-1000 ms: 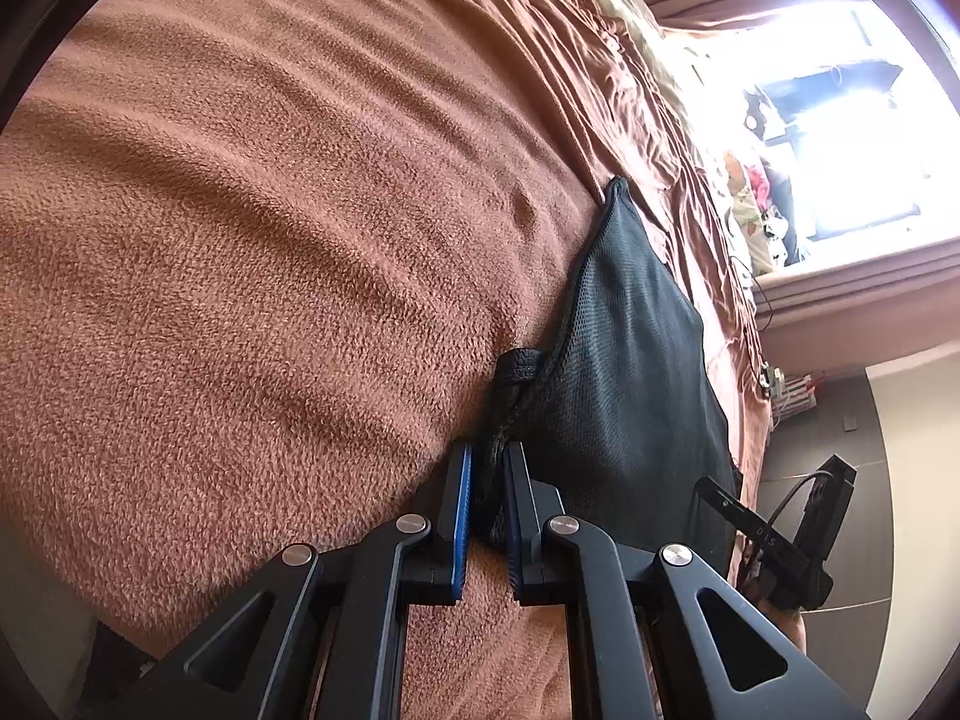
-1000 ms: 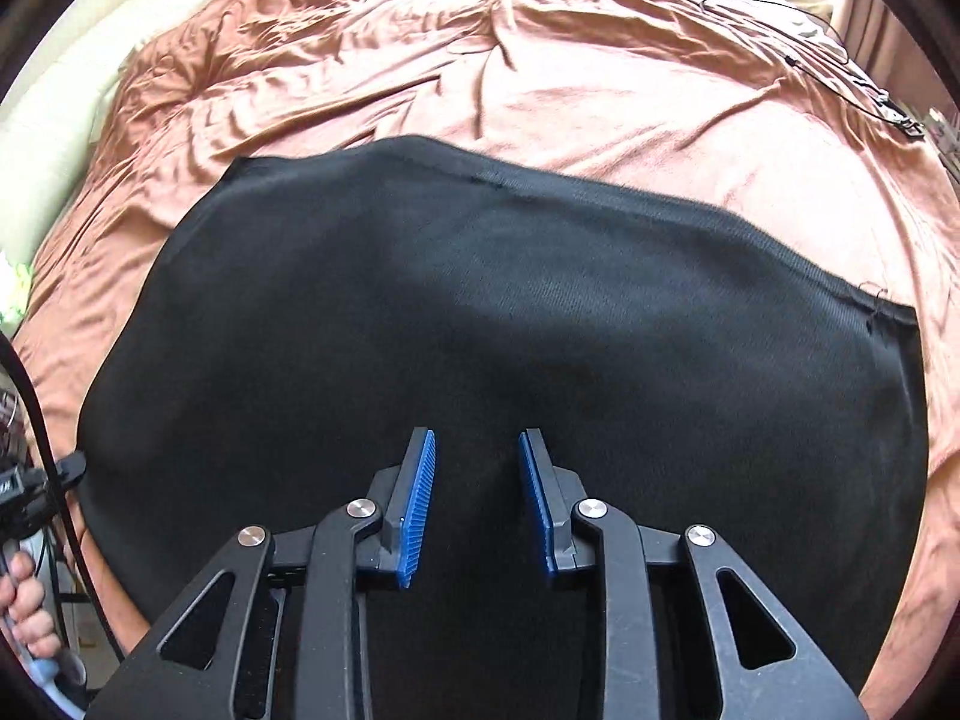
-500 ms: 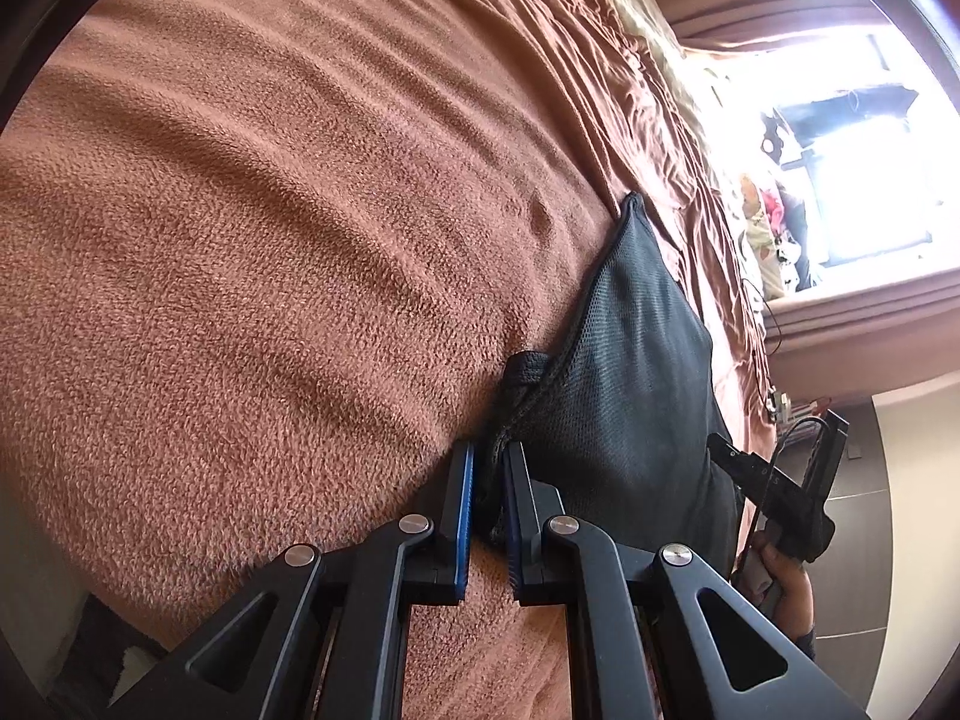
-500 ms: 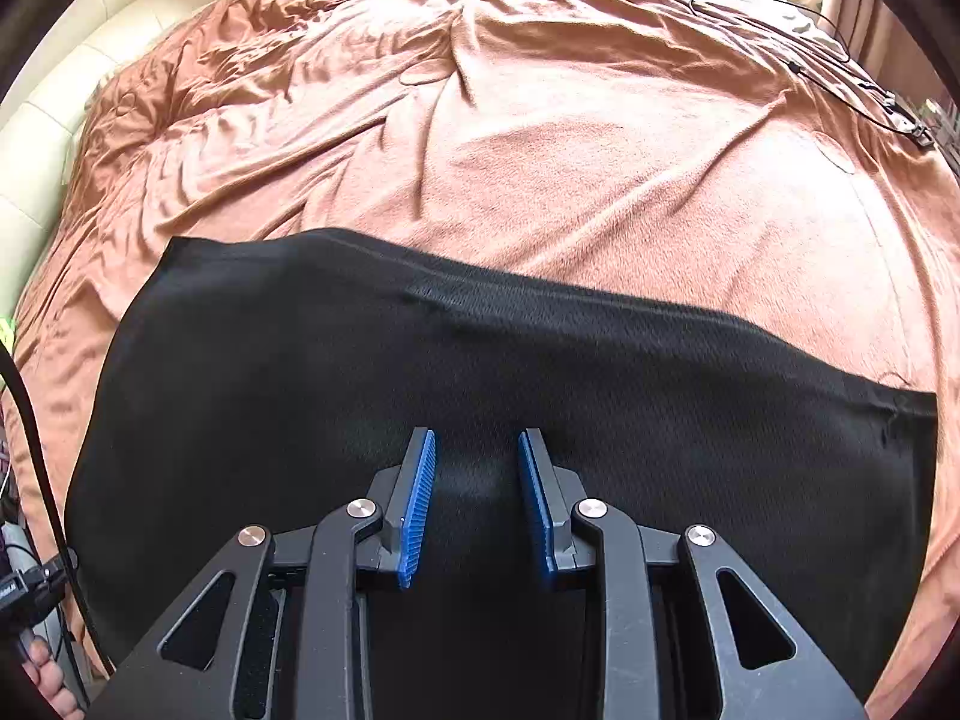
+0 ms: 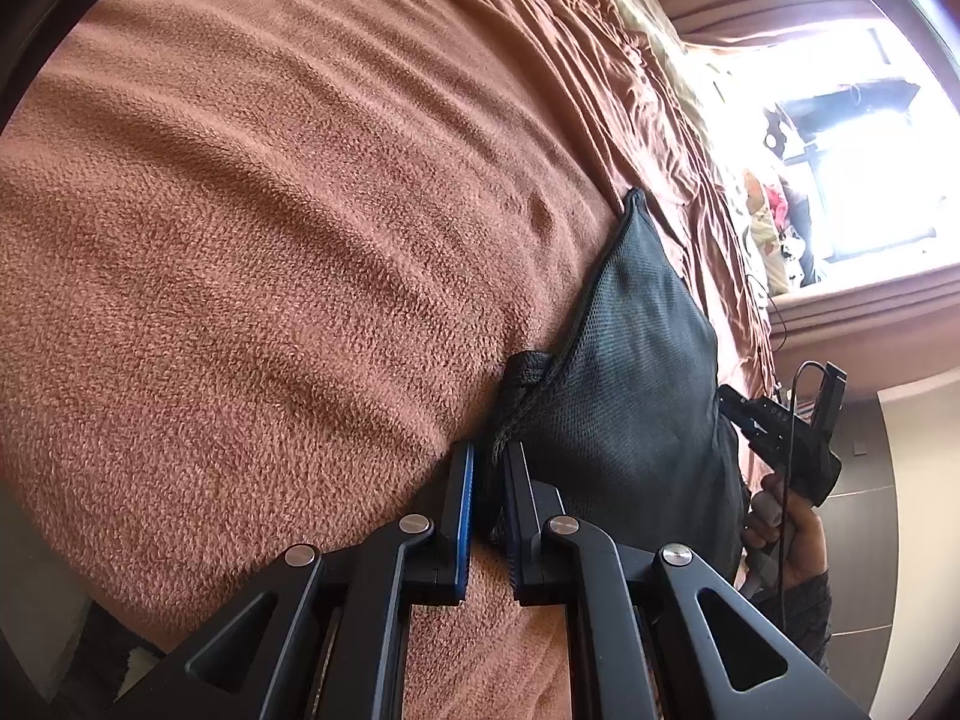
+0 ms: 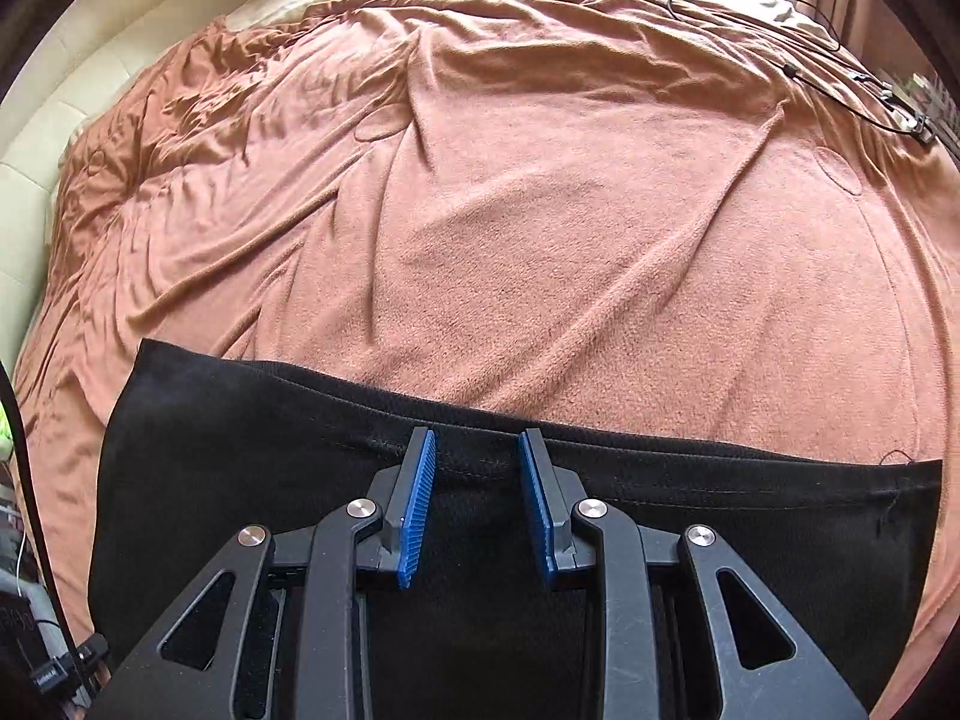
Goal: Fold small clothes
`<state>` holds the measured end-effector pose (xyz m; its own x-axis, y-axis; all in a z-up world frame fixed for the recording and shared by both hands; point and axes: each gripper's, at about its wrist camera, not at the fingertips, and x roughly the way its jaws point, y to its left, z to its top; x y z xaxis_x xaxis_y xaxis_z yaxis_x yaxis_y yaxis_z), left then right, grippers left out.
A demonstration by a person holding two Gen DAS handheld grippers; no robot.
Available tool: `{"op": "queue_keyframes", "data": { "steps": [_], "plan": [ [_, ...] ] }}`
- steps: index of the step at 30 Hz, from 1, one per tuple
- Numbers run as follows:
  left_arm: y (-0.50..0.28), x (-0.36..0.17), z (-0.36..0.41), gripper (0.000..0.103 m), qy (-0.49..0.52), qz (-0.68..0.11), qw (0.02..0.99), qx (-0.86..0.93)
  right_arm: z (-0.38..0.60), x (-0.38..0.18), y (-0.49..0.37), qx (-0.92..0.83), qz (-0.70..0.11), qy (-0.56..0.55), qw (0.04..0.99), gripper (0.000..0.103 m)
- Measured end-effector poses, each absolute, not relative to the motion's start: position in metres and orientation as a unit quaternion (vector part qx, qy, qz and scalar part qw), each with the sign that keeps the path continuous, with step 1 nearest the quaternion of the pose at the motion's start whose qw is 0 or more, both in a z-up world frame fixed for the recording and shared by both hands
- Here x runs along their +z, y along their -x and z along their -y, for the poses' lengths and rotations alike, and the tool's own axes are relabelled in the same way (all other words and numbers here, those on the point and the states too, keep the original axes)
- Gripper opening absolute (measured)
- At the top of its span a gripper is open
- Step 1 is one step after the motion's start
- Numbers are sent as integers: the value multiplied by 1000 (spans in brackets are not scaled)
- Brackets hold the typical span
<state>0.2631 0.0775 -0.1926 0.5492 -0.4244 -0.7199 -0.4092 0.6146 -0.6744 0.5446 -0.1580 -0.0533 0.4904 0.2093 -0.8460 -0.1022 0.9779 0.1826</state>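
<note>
Where brown blanket covers bed, black garment lies flat.

Fuzzy fleece blanket; black mesh-knit garment, matt.

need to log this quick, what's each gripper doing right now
left gripper: shut on the black garment's corner.
right gripper: open above the garment's hem, holding nothing.

Left gripper clamped (perhaps fully), right gripper ajar.
</note>
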Motion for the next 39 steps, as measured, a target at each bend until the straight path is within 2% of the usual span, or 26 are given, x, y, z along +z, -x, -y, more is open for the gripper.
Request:
{"op": "queue_keyframes", "data": {
  "steps": [11, 20, 38, 39],
  "plan": [
    [-273, -189, -72, 10, 418, -483, 769, -14, 142, -38, -465, 131, -519, 9, 844, 26],
    [-282, -175, -61, 7, 408, -475, 778, -58, 139, -33, -419, 163, -538, 28, 826, 26],
    [-303, -95, -31, 6, 397, -423, 805, -123, 127, -66, -354, 211, -572, 45, 792, 26],
    [-304, -92, -28, 6, 395, -422, 807, -125, 126, -66, -352, 214, -573, 49, 790, 23]
  ]
}}
